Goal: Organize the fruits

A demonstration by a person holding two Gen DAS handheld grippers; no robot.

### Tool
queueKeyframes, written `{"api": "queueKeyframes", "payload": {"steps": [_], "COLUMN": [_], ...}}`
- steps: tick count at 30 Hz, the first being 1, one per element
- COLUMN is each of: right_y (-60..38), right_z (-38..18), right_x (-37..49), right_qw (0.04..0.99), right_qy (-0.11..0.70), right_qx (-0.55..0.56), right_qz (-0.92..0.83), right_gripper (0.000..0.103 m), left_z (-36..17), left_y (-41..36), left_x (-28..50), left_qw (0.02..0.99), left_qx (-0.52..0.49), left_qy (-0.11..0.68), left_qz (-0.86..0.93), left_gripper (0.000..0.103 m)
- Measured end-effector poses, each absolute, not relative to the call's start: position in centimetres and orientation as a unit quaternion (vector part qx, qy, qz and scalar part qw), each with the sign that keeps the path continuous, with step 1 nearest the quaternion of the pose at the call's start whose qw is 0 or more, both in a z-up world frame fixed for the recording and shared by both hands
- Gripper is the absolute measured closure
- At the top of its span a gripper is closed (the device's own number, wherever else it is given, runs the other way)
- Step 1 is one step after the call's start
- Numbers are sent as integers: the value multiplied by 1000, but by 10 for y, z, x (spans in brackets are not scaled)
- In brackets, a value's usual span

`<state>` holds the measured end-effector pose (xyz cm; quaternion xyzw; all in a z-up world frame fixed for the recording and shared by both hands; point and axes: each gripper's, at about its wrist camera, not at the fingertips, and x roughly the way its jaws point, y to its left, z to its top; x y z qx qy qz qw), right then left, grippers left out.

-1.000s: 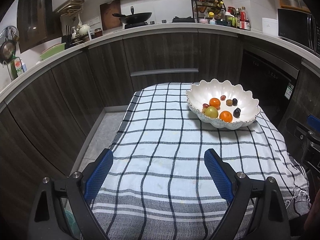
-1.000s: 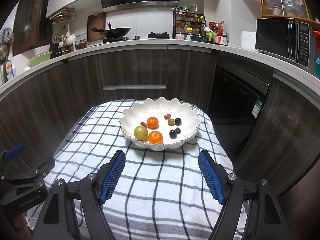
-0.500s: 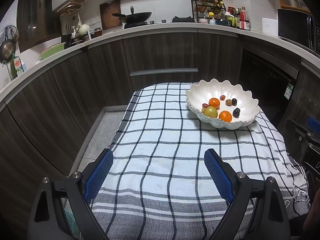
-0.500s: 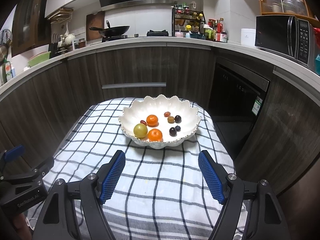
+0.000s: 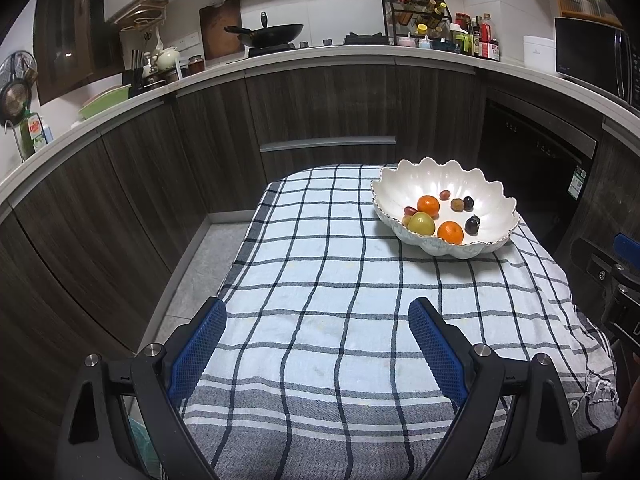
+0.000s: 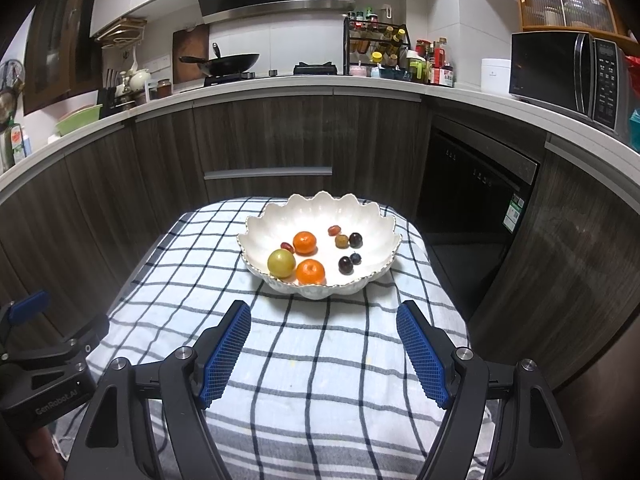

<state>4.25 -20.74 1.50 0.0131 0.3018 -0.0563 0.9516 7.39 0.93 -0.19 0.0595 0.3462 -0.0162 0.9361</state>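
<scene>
A white scalloped bowl (image 6: 372, 216) (image 5: 496, 204) stands on the far right part of a checked cloth (image 5: 320, 280) over a small table. Inside it lie two oranges (image 6: 305, 242) (image 6: 310, 271), a yellow-green fruit (image 6: 281, 263) and several small dark and red fruits (image 6: 346, 265). My left gripper (image 5: 316, 320) hovers open over the near cloth, nothing between its blue pads. My right gripper (image 6: 323, 322) is open too, just short of the bowl and empty.
Dark wood cabinets (image 6: 260, 140) curve around the table on three sides. A counter above carries a wok (image 6: 228, 62), a spice rack (image 6: 376, 50) and a microwave (image 6: 568, 72). Grey floor (image 5: 192, 264) shows left of the table. The other gripper's body (image 6: 44, 364) sits at left.
</scene>
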Motion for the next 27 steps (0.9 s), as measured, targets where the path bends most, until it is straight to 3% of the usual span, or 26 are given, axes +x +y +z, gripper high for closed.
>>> {"api": "queueKeyframes", "payload": {"steps": [27], "right_y": [-208], "right_z": [15], "right_x": [42], "right_qw": [951], "right_qy": [303], "right_qx": [16], "right_qz": [-58], "right_gripper": [27], "left_z": [1], "left_y": [10], "left_x": [71], "left_qw": [937], "left_qx": [57], "left_qy": [343], "left_qz": [-22], "left_gripper": [10]}}
